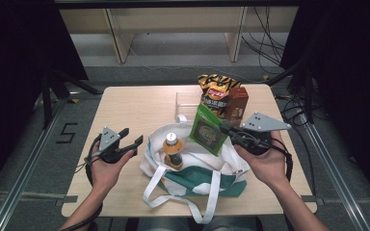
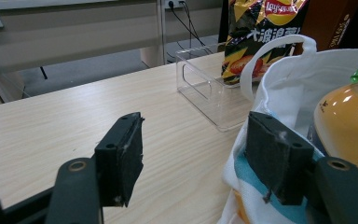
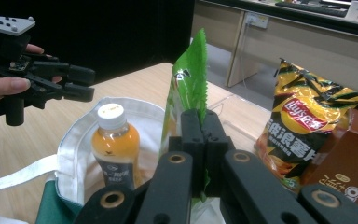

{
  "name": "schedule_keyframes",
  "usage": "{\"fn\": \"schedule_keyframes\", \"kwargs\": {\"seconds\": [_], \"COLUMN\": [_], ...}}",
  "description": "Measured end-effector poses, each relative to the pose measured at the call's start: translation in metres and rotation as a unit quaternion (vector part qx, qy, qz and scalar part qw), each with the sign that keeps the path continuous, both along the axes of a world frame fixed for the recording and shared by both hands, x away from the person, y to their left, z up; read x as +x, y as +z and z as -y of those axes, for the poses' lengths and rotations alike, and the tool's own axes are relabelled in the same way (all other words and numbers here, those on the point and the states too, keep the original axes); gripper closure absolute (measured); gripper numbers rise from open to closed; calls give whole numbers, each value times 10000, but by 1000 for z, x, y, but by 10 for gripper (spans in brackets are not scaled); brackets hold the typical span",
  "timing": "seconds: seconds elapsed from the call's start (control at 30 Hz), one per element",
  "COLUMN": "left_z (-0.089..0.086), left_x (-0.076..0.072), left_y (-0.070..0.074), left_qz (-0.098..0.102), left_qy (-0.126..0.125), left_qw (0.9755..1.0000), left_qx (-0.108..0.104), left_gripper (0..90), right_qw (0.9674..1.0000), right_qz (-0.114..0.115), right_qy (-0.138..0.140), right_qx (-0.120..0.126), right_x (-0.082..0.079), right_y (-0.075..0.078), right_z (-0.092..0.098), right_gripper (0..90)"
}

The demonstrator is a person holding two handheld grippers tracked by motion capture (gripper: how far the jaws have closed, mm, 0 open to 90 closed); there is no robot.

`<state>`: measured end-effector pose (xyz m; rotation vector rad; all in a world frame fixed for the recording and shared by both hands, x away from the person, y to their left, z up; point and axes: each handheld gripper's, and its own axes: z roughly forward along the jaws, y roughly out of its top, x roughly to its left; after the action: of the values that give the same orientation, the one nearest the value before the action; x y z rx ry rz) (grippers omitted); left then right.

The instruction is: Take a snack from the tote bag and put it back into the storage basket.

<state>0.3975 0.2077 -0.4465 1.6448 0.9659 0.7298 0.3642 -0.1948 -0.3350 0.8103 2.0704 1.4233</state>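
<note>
A white and green tote bag [image 1: 198,186] lies open at the front middle of the table, and an orange juice bottle [image 1: 172,149] stands upright inside it. My right gripper [image 1: 225,129] is shut on the lower edge of a green snack packet [image 1: 206,130], held upright over the bag's right rim. The right gripper view shows the jaws [image 3: 203,126] pinching the packet [image 3: 189,79], with the bottle [image 3: 114,144] to the left in the bag [image 3: 74,154]. My left gripper [image 1: 131,136] hovers open just left of the bag. Nothing sits between its jaws [image 2: 196,135], and its right one is close to the bag's cloth [image 2: 289,79].
A clear plastic bin [image 1: 188,101] stands at the back of the table. A black and yellow chips bag [image 1: 217,94] and a brown carton [image 1: 237,103] stand at its right end. The bag's handles [image 1: 200,207] trail toward the front edge. Bare tabletop [image 1: 130,106] lies to the left.
</note>
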Motion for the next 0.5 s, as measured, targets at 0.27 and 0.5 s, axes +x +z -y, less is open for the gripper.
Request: {"fn": "schedule_keyframes", "kwargs": {"seconds": [0.27,0.5], "left_z": [0,-1], "left_x": [0,0], "left_y": [0,0], "left_qz": [-2,6], "left_qy": [6,4], "left_qw": [10000,10000], "left_qx": [-2,-10], "left_gripper": [365,365], "right_qw": [10000,9999], "right_qz": [10,61], "right_qy": [-51,-92], "right_qx": [3,54], "right_x": [2,3], "right_y": [3,7], "right_z": [3,4], "right_gripper": [900,900]}}
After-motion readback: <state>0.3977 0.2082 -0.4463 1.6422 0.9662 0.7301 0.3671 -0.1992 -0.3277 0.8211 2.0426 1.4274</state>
